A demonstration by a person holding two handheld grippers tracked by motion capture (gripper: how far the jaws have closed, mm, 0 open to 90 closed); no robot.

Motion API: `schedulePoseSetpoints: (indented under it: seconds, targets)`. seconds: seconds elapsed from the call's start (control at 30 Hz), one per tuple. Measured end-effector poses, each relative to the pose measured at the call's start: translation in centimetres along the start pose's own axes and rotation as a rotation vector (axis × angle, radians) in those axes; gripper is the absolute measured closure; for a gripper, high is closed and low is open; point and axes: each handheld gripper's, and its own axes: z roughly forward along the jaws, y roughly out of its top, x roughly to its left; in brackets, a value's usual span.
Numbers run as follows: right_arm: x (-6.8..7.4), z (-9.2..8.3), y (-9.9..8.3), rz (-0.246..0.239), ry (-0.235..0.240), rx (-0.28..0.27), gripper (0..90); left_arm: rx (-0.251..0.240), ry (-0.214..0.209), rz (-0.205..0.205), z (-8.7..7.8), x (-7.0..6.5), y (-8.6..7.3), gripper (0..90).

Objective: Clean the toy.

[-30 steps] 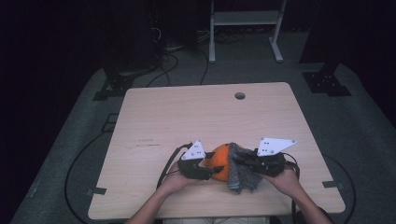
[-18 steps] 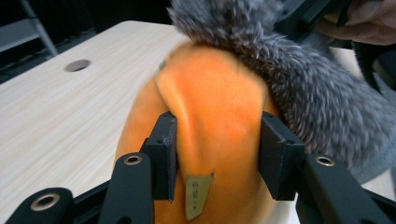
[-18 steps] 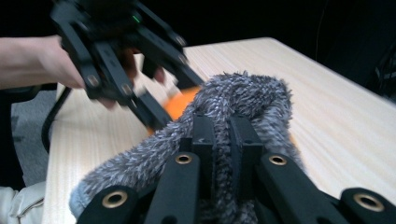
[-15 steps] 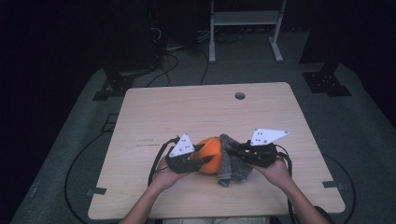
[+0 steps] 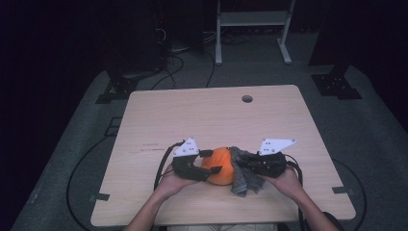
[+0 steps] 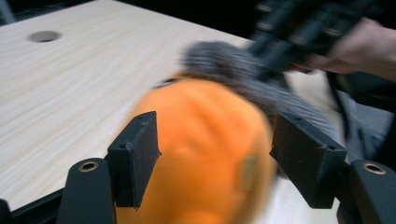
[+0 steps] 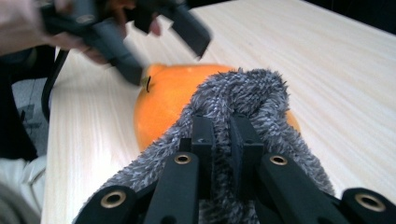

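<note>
An orange rounded soft thing [image 5: 222, 166] lies on the wooden table [image 5: 202, 115] near its front edge. My left gripper [image 5: 212, 161] straddles it. Its jaws have just been opening, and in the left gripper view the orange thing [image 6: 205, 140] sits between the parted pads [image 6: 140, 140], with a gap at the right one, so my left gripper [image 6: 215, 135] is open. A grey fuzzy cloth [image 5: 240, 180] drapes over the orange thing's right side. My right gripper [image 5: 243, 164] is shut on it. The right gripper view has the right gripper [image 7: 221, 123] pinching the grey cloth [image 7: 243, 91] before the orange thing [image 7: 168, 93].
A round hole [image 5: 247, 98] lies in the table's far right part. Black cables trail from both grippers over the table's front. A white metal stand [image 5: 250, 19] and black frame feet [image 5: 337, 84] stand on the grey floor beyond the table.
Both hands have shifted slightly away from the table's front edge. The left gripper's jaws have spread apart around the orange thing. The grey cloth now drapes on its right side.
</note>
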Motion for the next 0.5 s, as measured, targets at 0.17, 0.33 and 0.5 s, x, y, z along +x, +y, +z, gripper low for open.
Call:
schedulePoseSetpoints:
  seconds: [0.17, 0.33, 0.5]
  targets:
    - [1.5, -0.1, 0.2, -0.041, 0.028, 0.016, 81.3, 0.074, -0.006, 0.026, 1.3, -0.5, -0.7, 37.3]
    - [2.8, 0.7, 1.5, -0.103, 0.022, 0.021, 81.6, 0.112, -0.008, 0.103, 1.7, -1.6, -0.9, 41.5]
    - [1.6, 0.3, 1.1, -0.066, -0.006, 0.029, 81.5, 0.080, -0.014, 0.071, 1.2, -1.2, -1.0, 39.7]
